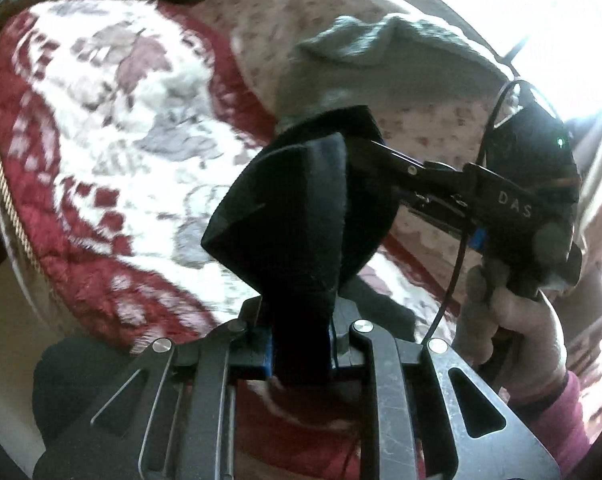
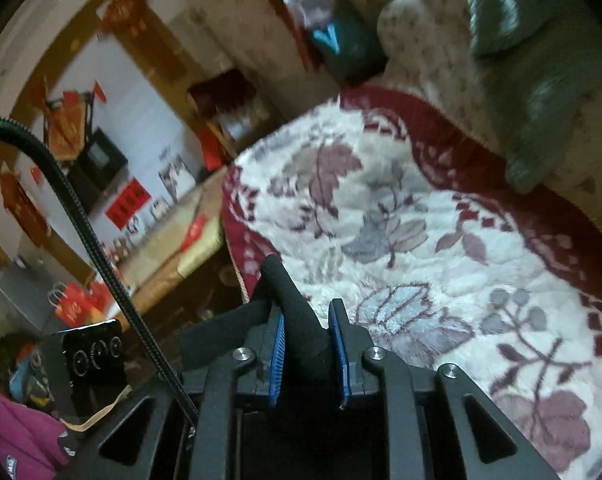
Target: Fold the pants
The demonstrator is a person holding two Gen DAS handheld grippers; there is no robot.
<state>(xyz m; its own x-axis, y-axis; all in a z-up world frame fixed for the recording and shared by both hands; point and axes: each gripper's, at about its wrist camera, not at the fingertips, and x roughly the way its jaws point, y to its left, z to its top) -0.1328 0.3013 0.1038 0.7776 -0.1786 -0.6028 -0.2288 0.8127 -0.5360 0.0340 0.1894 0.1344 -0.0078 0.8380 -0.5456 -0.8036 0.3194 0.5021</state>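
The black pants (image 1: 289,216) hang bunched in the air above a red and white floral blanket (image 1: 113,120). My left gripper (image 1: 301,344) is shut on a fold of them. My right gripper (image 1: 365,148) shows in the left wrist view at the right, its fingers clamped on the same cloth higher up. In the right wrist view my right gripper (image 2: 310,344) is shut on a black fold of the pants (image 2: 297,312) between its blue pads (image 2: 277,356). The rest of the pants is hidden below both grippers.
A grey-green garment (image 1: 357,52) lies on a pale flowered cover (image 1: 261,28) at the back; it also shows in the right wrist view (image 2: 541,64). The blanket (image 2: 421,232) ends at its left edge, with a wooden cabinet (image 2: 173,248) and red bags (image 2: 77,304) beyond. A black cable (image 2: 85,232) crosses the left.
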